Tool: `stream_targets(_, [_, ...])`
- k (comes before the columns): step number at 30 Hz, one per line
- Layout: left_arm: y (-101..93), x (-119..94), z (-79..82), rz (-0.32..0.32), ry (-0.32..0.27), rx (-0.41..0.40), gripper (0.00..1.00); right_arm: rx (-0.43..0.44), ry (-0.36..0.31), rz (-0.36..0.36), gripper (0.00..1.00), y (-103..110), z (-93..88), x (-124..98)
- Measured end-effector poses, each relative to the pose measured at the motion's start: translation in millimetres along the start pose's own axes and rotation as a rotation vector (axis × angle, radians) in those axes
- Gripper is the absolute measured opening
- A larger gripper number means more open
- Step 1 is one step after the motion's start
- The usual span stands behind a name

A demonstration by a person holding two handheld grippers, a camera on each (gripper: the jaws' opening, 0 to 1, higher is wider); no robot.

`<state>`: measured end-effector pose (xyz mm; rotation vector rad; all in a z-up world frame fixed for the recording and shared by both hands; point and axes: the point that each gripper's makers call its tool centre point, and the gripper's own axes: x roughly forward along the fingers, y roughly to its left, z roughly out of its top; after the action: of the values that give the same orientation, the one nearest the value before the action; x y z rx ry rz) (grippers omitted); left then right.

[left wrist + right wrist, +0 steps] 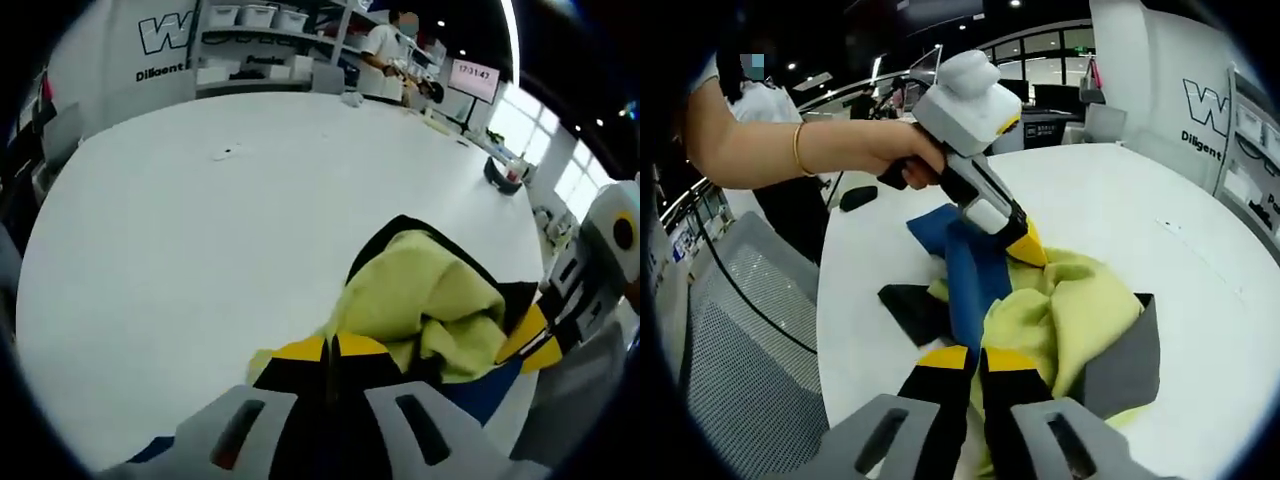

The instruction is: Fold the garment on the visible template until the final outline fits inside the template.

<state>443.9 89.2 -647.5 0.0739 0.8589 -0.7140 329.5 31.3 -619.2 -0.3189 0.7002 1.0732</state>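
On the white table (1200, 260), both grippers, left (1028, 248) and right (975, 358), pinch the bunched yellow-and-blue garment (1070, 310), jaws pressed together.

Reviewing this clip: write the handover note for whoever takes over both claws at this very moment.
Left claw: jaws together, apparently pinching the garment's near edge.
Right claw: jaws together on the yellow-green fabric.
Things: the garment, yellow-green with blue parts, lies bunched on the white table, over the dark template, whose corners stick out.
Done: both edges seem gripped; no neat fold.
Left: flatten it, fold until its outline fits inside the template, keep everything in sight.
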Motion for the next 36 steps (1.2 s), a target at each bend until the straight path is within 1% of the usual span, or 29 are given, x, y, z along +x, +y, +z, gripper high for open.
stream_targets(3, [-0.4, -0.9, 4.2, 0.016, -0.019, 0.025, 0.00, 0.013, -0.010, -0.011, 0.00, -2.0, 0.6, -1.6])
stream_targets(7, [2.9, -5.1, 9.0, 0.029, -0.032, 0.032, 0.00, 0.011, -0.005, -0.016, 0.00, -2.9, -0.8, -4.6])
stream_targets(8, [6.6, -7.8, 11.5, 0.046, -0.042, 0.025, 0.00, 0.006, -0.002, -0.018, 0.00, -2.7, -1.6, -6.2])
stream_targets(10, [7.8, -9.3, 12.4, 0.055, -0.045, 0.029, 0.00, 0.000, 0.008, -0.022, 0.00, -3.4, -4.5, -9.7])
stream_targets(14, [19.8, -23.1, 20.3, 0.100, -0.073, 0.038, 0.00, -0.009, 0.030, -0.036, 0.00, -8.0, -12.2, -18.9])
stream_targets(18, [26.2, -31.1, 22.0, 0.121, -0.082, 0.028, 0.00, -0.003, 0.040, -0.055, 0.00, -13.8, -18.2, -25.6])
stream_targets(21, [29.9, -34.8, 21.2, 0.145, -0.080, 0.042, 0.00, 0.002, 0.040, -0.079, 0.00, -20.1, -20.2, -29.5])
stream_targets(24, [31.8, -42.5, 20.4, 0.151, -0.079, 0.043, 0.00, -0.007, 0.072, -0.115, 0.00, -31.2, -27.1, -35.3])
stream_targets(26, [37.3, -49.3, 18.3, 0.175, -0.073, 0.041, 0.00, -0.003, 0.084, -0.154, 0.00, -43.0, -30.6, -42.8])
stream_targets(29, [38.6, -58.0, 14.0, 0.191, -0.066, 0.043, 0.00, 0.006, 0.080, -0.188, 0.00, -55.4, -32.5, -49.5])
stream_targets(32, [38.8, -64.9, 11.4, 0.198, -0.061, 0.043, 0.00, 0.010, 0.076, -0.208, 0.00, -65.0, -32.1, -54.0])
stream_targets(33, [40.2, -66.6, 10.8, 0.203, -0.060, 0.045, 0.00, 0.005, 0.085, -0.227, 0.00, -70.8, -33.3, -55.9])
stream_targets(34, [43.2, -68.9, 9.8, 0.220, -0.058, 0.041, 0.00, 0.000, 0.090, -0.235, 0.00, -73.0, -34.0, -56.6])
stream_targets(35, [42.4, -71.4, 7.8, 0.215, -0.049, 0.040, 0.00, -0.008, 0.094, -0.254, 0.00, -80.6, -35.6, -59.0])
stream_targets(36, [40.6, -72.9, 7.1, 0.206, -0.051, 0.030, 0.00, 0.012, 0.086, -0.278, 0.00, -86.9, -35.0, -61.2])
